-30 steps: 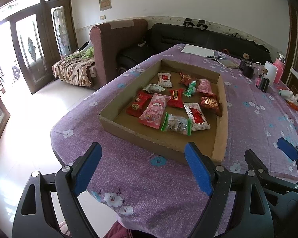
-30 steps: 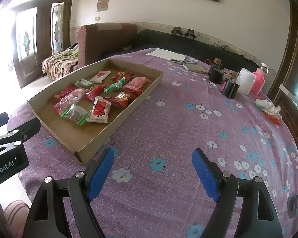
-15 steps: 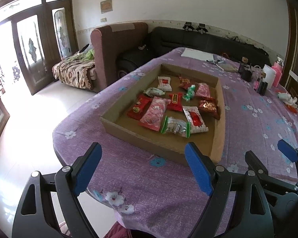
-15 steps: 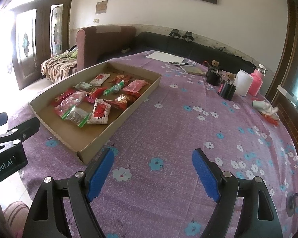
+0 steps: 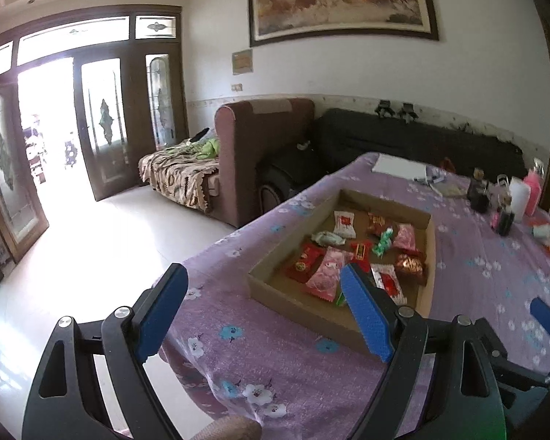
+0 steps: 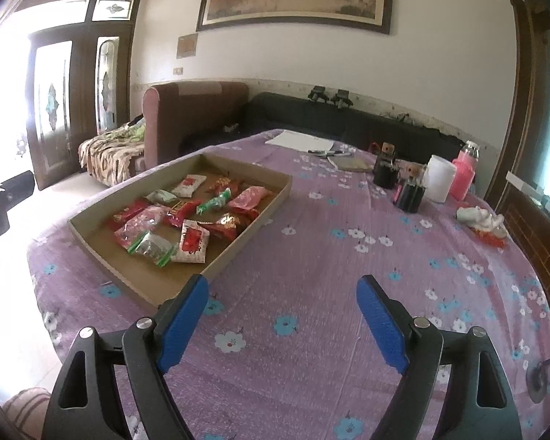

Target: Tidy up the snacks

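Observation:
A shallow cardboard tray [image 6: 245,233] lies on the purple flowered tablecloth and holds several snack packets: red ones, a pink one [image 6: 139,225], a green-edged clear bag [image 6: 152,247] and a white-and-red one [image 6: 192,242]. The tray also shows in the left wrist view [image 5: 431,253]. My left gripper [image 5: 264,311] is open and empty, held above the table's near corner, short of the tray. My right gripper [image 6: 282,324] is open and empty above bare cloth, just right of the tray's near corner.
Dark jars [image 6: 385,170], a white cup [image 6: 440,178] and a pink bottle [image 6: 464,172] stand at the far right of the table. Papers and pens [image 6: 300,143] lie at the far end. A sofa [image 5: 260,154] stands beyond the table's left side.
Both grippers have pulled back and tilted upward, so the tray looks farther and more wall shows. The left view has swung left. The jaws stay open and the snacks have not moved.

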